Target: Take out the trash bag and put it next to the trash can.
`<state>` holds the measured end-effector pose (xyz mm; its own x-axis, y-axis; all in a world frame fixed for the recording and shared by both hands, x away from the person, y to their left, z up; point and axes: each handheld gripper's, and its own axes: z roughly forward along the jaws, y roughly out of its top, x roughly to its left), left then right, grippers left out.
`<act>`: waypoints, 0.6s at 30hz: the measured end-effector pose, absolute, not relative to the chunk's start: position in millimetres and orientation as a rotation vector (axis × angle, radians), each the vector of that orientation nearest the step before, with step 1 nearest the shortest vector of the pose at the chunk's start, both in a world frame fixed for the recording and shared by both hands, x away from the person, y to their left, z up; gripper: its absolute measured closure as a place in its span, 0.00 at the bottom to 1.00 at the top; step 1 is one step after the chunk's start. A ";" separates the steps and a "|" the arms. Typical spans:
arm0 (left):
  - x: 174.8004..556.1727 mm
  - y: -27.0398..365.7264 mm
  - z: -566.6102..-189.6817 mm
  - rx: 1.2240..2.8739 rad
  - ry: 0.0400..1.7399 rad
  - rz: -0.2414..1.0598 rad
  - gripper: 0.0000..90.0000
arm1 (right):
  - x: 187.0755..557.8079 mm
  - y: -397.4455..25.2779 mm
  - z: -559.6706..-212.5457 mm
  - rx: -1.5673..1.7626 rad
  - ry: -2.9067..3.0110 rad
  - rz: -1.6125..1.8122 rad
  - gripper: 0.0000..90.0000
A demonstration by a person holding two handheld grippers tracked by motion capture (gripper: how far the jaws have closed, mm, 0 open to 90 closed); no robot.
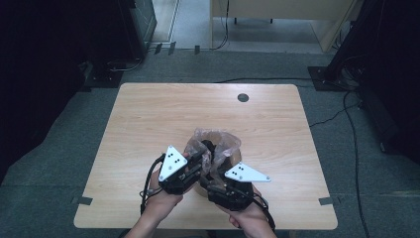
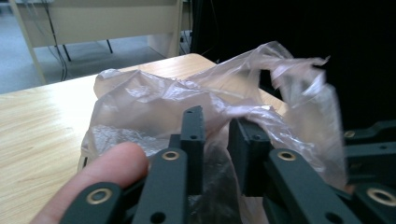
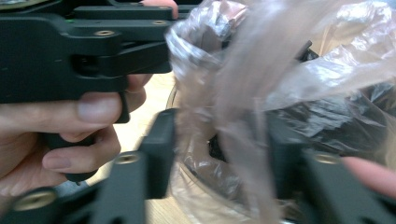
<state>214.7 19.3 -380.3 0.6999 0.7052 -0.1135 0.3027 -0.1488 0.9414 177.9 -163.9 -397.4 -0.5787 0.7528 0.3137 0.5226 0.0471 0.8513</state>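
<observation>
Gripping clear plastic bag (image 1: 215, 144) | left gripper (image 2: 217, 140) nearly closed on film | right gripper (image 3: 217, 154) part-open around film | no legible writing

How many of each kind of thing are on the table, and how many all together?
Plastic bag: 1, clear and crumpled, with something dark inside that I cannot make out.
Tongs: 2, the left tongs and the right tongs, both at the bag.
Grey three-cornered plates: 2, one on top of each.
Total: 5.
</observation>
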 end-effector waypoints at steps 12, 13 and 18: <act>210.8 36.2 -371.3 1.701 0.728 0.344 0.39 | 181.0 -183.8 -388.4 1.328 1.914 1.621 1.00; 209.9 38.0 -370.2 1.693 0.715 0.341 0.37 | 181.0 -185.5 -386.9 1.322 1.902 1.629 1.00; 207.8 44.4 -367.6 1.672 0.713 0.367 0.27 | 180.1 -195.2 -376.2 1.289 1.815 1.645 1.00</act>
